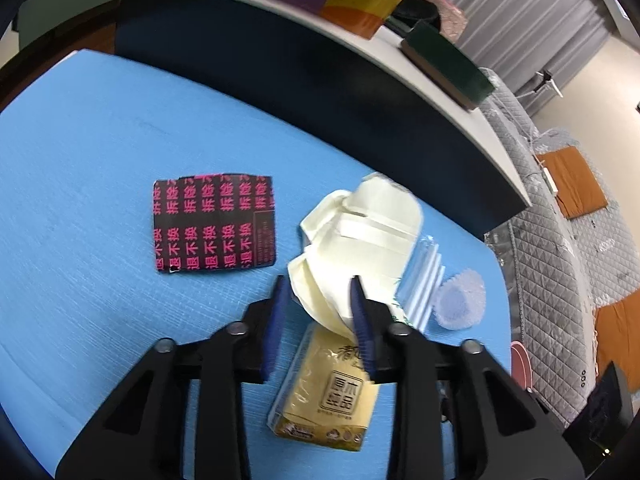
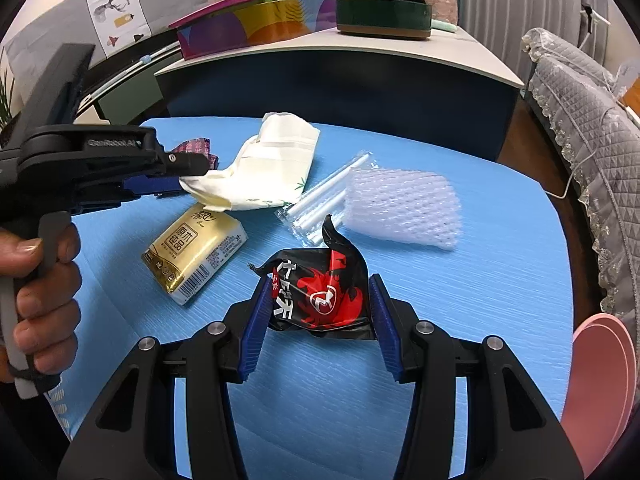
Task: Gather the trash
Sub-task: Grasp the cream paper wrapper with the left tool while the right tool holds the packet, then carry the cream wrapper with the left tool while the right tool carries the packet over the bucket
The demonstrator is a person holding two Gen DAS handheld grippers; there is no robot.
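**Trash spread on the blue tabletop, both tools engaged**

I see the blue tabletop carrying, in descending size: a cream paper bag, crumpled at its near end; white foam netting; a gold tissue pack; a black card with pink characters; a clear sleeve of white straws. My left hand-held gripper has its jaws around the bag's crumpled end, though I cannot tell whether they pinch it. My right hand-held gripper clasps a black-and-red wrapper above the tabletop, with the tissue pack just left of it.
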